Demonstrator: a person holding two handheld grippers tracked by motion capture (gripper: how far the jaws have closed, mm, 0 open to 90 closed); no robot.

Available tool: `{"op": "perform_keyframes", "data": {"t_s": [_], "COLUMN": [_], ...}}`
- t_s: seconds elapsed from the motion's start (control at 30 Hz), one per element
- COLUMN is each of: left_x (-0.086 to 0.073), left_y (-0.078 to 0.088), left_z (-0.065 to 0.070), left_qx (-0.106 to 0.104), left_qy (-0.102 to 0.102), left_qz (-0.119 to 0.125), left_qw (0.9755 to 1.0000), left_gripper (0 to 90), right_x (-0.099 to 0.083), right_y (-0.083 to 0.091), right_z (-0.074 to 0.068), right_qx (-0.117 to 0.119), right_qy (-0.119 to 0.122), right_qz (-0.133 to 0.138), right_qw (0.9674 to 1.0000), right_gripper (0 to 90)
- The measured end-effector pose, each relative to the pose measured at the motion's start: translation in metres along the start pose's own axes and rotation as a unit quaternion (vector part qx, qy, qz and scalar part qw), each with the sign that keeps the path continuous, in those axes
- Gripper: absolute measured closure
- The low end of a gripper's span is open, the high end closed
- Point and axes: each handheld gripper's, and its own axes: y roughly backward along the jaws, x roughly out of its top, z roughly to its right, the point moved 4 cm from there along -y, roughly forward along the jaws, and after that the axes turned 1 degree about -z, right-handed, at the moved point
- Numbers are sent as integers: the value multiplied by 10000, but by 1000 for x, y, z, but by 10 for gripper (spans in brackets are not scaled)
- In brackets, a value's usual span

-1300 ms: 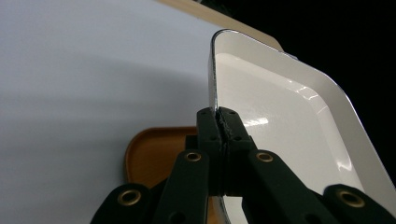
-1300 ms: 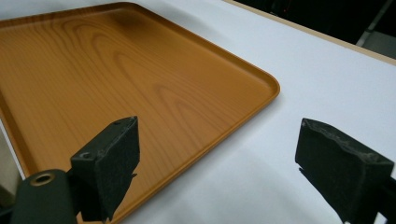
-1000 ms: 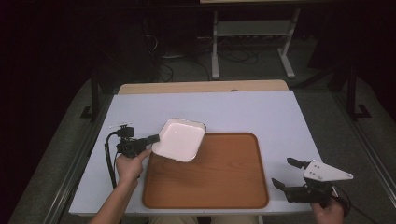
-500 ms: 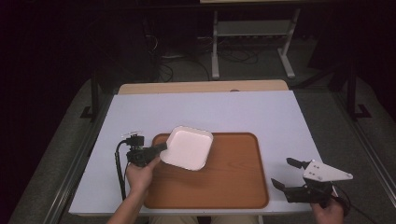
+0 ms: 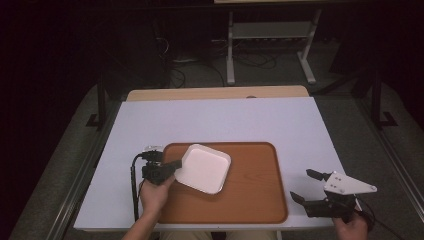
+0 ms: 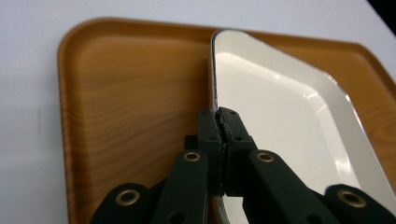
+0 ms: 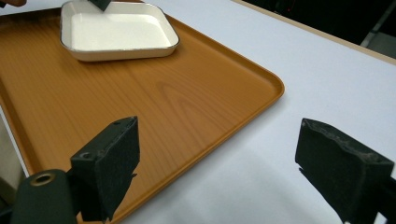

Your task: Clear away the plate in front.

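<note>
White square enamel dish (image 5: 203, 168) with a thin dark rim sits low over the left half of a brown wood-grain plastic tray (image 5: 250, 200), left of centre in the high view. At the dish's left edge, the left gripper (image 5: 172, 165) has its jaws pinched tight on the rim. Whether the dish rests on the tray or hovers just above it cannot be told. Judging by this, the dish has reached the tray but is not yet released. At lower right, on the white table (image 5: 225, 120) beside the tray, the right gripper (image 5: 304, 186) holds nothing, jaws spread wide.
</note>
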Motion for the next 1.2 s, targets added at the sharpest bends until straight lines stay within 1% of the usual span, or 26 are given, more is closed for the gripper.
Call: {"op": "perform_keyframes", "data": {"t_s": [0.03,0.13,0.2,0.27,0.3,0.33,0.4,0.57,0.73,0.93,0.97,1.03,1.07,1.2], "left_x": [-2,-6,-8,-10,-10,-11,-13,-16,-19,-27,-28,-29,-30,-35], "left_y": [0,-1,-1,1,1,2,3,5,9,15,16,18,19,21], "left_z": [1,3,4,6,6,7,9,11,12,12,13,15,16,18], "left_qx": [27,6,33,-42,-42,-40,-37,-32,-81,-147,-172,-234,-243,-307], "left_qy": [-49,-61,-91,-107,-107,-137,-221,-318,-322,-291,-293,-217,-236,-252], "left_qz": [-35,-136,-147,-176,-176,-185,-230,-271,-318,-383,-397,-407,-415,-450], "left_qw": [10000,9999,9998,9998,9998,9997,9995,9991,9989,9987,9986,9987,9986,9982], "left_gripper": [880,876,870,825,785,770,752,741,721,708,701,653,635,635], "right_x": [0,0,0,0,0,0,0,0,0,0,0,0,0,0], "right_y": [0,0,0,0,0,0,0,0,0,0,0,0,1,0], "right_z": [0,0,0,0,0,0,0,0,0,0,0,-1,-1,-1], "right_qx": [1,-1,-5,-11,-11,-15,-16,-32,-35,-19,-18,-13,-14,-15], "right_qy": [3,4,10,7,7,11,11,3,5,22,27,23,23,23], "right_qz": [0,-6,-12,-18,-18,-24,-22,-29,-25,-15,-12,-4,-3,-7], "right_qw": [10000,10000,10000,10000,10000,10000,10000,10000,10000,10000,10000,10000,10000,10000], "right_gripper": [130,130,130,130,130,130,130,130,130,130,130,130,130,130]}}
